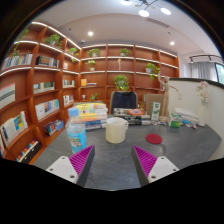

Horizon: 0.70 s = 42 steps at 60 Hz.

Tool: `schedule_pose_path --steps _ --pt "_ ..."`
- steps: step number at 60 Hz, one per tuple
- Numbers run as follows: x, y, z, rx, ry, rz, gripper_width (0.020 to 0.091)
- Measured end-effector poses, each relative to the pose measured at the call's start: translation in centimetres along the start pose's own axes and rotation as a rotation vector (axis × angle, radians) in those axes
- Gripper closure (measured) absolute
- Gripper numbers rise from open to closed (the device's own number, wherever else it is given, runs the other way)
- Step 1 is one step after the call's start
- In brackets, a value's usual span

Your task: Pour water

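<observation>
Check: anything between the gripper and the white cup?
Nothing. In the gripper view, bare grey table runs from the open gripper to the white cup.

Wooden bookshelves (pixel 40 85) line the walls, potted plants (pixel 121 82) on them, beyond a grey table (pixel 115 160)

One translucent blue cup (pixel 76 135), one white cup (pixel 116 129) and one small red lid (pixel 154 138) sit on one grey table (pixel 110 160); two pink pads (pixel 82 159) show below.
</observation>
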<state>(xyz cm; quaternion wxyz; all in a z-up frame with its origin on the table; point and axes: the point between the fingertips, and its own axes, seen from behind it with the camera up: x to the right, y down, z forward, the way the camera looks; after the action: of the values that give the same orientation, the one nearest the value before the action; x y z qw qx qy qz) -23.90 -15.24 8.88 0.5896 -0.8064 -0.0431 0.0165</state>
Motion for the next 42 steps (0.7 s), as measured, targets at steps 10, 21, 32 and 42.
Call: schedule_pose_path --steps 10,21,32,42 --pt "-7.7 2.8 2.3 -0.027 -0.109 -0.029 0.0356" --pt "-11.4 1.8 5.9 -0.002 -0.148 -0.020 0.0352" --pt "-13.4 -0.8 9.2 0.060 -0.173 0.030 0.0359" --pt "-12.8 -2.0 11.2 0.109 -0.116 0.045 0.0569"
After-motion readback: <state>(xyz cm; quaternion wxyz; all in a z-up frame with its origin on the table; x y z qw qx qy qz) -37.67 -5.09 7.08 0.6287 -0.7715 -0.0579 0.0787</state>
